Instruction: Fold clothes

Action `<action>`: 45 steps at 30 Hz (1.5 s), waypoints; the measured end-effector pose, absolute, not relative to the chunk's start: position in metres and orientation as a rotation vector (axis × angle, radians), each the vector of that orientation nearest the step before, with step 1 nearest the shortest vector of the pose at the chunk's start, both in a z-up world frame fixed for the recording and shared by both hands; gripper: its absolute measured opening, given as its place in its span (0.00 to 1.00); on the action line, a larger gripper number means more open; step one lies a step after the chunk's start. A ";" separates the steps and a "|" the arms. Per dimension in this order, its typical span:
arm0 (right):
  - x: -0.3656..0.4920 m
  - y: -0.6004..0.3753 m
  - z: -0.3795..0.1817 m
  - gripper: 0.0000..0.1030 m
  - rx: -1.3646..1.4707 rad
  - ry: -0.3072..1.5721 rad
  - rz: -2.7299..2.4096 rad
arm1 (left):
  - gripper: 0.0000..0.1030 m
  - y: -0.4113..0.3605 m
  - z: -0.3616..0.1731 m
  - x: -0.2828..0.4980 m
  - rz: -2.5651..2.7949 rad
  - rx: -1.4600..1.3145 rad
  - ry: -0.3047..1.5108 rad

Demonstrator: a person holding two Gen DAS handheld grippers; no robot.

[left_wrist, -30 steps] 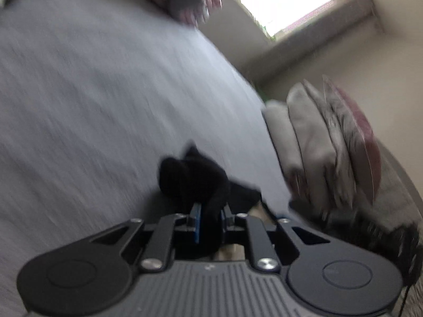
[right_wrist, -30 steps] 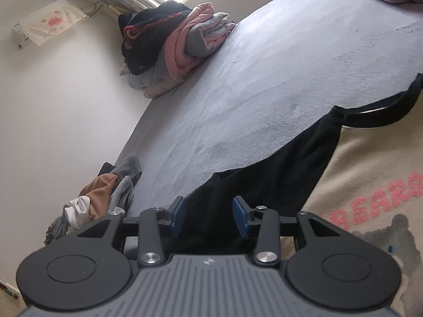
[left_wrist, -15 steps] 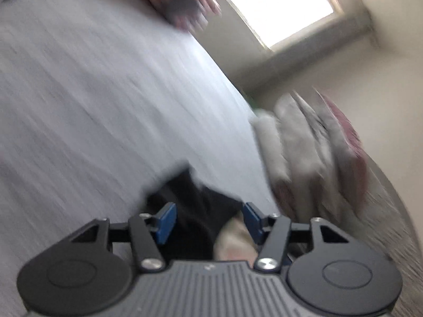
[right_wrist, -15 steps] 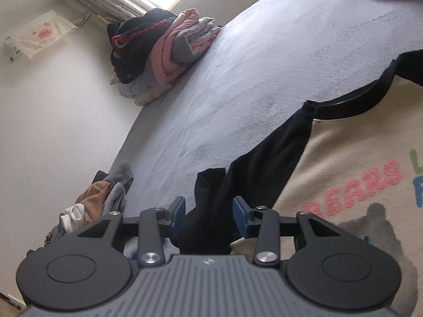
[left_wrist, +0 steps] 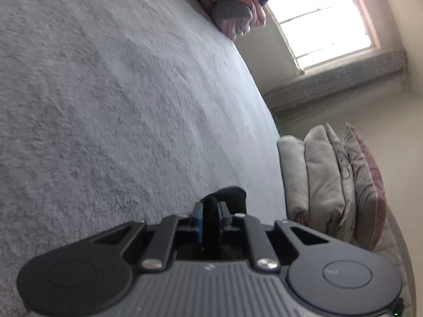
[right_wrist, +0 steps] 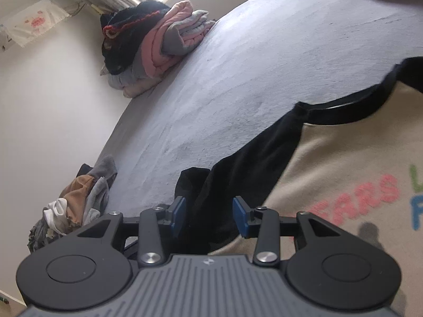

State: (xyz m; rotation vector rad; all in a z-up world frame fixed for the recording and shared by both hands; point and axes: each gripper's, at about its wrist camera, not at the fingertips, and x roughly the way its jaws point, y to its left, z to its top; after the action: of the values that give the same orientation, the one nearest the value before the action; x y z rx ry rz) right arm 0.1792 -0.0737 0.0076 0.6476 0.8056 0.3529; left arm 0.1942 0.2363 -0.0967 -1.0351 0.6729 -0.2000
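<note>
We work over a wide bed covered in grey plush fabric (right_wrist: 264, 60), which fills most of both views. On it lies the beige cotton sweatshirt with black sleeves and coloured lettering (right_wrist: 343, 174), spread chest-up near the bed's edge, its black collar toward the middle of the mattress. A heap of folded pink, grey and black garments (right_wrist: 158, 45) sits at the far corner, and a loose bundle of brown, white and grey clothes (right_wrist: 76, 206) lies off the edge. Stacked grey and pink cushions (left_wrist: 330, 185) stand at the head end.

The sweatshirt reads as soft, limp and light; it will sag and drag on the plush, so we judge cuffs and shoulder seams the best holds.

Our right gripper (right_wrist: 208, 214) has its jaws spread wide around one black sleeve, gripping nothing. Our left gripper (left_wrist: 210, 216) has its jaws pinched tight on a fold of black cloth, likely the other sleeve.
</note>
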 end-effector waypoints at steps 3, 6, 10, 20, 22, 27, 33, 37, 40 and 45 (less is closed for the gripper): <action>0.193 -0.061 0.000 0.42 0.643 0.844 0.357 | 0.09 0.245 -0.078 0.179 -0.154 -1.007 0.585; 0.205 -0.047 -0.006 0.42 0.621 0.879 0.348 | 0.09 0.260 -0.049 0.162 -0.083 -0.919 0.487; 0.213 -0.029 -0.009 0.33 0.604 0.895 0.354 | 0.09 0.280 -0.019 0.143 -0.018 -0.824 0.386; 0.242 0.012 -0.013 0.06 0.588 0.897 0.339 | 0.09 0.330 0.004 0.101 0.119 -0.636 0.171; 0.245 0.020 -0.009 0.06 0.565 0.858 0.345 | 0.09 0.333 0.001 0.101 0.190 -0.608 0.155; 0.249 0.036 -0.014 0.07 0.489 0.811 0.341 | 0.10 0.327 -0.020 0.099 0.386 -0.503 0.175; 0.239 0.051 -0.025 0.17 0.380 0.792 0.341 | 0.11 0.333 -0.059 0.105 0.468 -0.472 0.332; 0.221 0.069 -0.018 0.30 0.312 0.727 0.400 | 0.34 0.348 -0.073 0.104 0.494 -0.612 0.354; 0.209 0.086 -0.016 0.33 0.272 0.686 0.478 | 0.38 0.357 -0.084 0.096 0.485 -0.700 0.311; 0.189 0.112 -0.013 0.33 0.212 0.615 0.603 | 0.43 0.372 -0.094 0.084 0.453 -0.877 0.223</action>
State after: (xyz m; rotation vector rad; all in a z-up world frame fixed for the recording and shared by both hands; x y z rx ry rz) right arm 0.1887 0.1120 -0.0133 0.2121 0.6155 0.6034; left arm 0.0844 0.3716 -0.0941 -0.8768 0.2228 0.4526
